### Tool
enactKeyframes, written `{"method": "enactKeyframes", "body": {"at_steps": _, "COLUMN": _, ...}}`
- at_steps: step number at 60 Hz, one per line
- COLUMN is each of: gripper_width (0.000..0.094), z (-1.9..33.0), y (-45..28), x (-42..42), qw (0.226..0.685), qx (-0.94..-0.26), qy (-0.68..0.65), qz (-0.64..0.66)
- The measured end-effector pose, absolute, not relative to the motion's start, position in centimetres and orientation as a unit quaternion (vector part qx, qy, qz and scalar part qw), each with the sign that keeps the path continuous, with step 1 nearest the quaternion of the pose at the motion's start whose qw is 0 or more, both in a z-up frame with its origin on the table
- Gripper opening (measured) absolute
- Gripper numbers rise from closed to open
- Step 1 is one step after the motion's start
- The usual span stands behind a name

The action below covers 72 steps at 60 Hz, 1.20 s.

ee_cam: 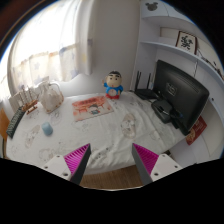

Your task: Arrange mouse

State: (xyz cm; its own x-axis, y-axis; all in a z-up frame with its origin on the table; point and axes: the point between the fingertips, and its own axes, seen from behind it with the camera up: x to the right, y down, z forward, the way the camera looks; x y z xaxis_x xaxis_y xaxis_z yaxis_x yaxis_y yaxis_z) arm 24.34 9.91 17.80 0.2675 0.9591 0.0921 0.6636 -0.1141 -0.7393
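The hand-held gripper (112, 160) is hovering wide open and empty, risking clipping surface (110, 130) clutter while seeking the mouse.

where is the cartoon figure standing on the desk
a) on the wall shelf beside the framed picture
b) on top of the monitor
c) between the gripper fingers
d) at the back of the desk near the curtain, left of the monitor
d, the cartoon figure stands at the far edge of the white desk by the curtain, left of the dark monitor, well beyond the open gripper, which holds nothing.
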Motion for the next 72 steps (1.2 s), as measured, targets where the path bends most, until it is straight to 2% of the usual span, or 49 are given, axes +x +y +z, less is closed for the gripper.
{"method": "enactKeyframes", "body": {"at_steps": 19, "gripper_width": 0.0858, "z": 15.7, "y": 5.1, "x": 21.5, "qw": 0.335, "qx": -0.692, "qy": -0.588, "qz": 0.253}}
{"method": "enactKeyframes", "body": {"at_steps": 42, "gripper_width": 0.0854, "z": 11.2, "y": -14.0, "x": 17.4, "qw": 0.276, "qx": -0.604, "qy": -0.673, "qz": 0.327}}
{"method": "enactKeyframes", "body": {"at_steps": 53, "gripper_width": 0.0853, "z": 8.0, "y": -19.1, "x": 14.0, "qw": 0.285, "qx": -0.583, "qy": -0.678, "qz": 0.345}}
{"method": "enactKeyframes", "body": {"at_steps": 63, "gripper_width": 0.0853, "z": 5.4, "y": -20.3, "x": 9.9, "qw": 0.313, "qx": -0.579, "qy": -0.667, "qz": 0.349}}
{"method": "enactKeyframes", "body": {"at_steps": 72, "gripper_width": 0.0854, "z": 3.1, "y": -21.2, "x": 5.9, "qw": 0.317, "qx": -0.587, "qy": -0.656, "qz": 0.352}}
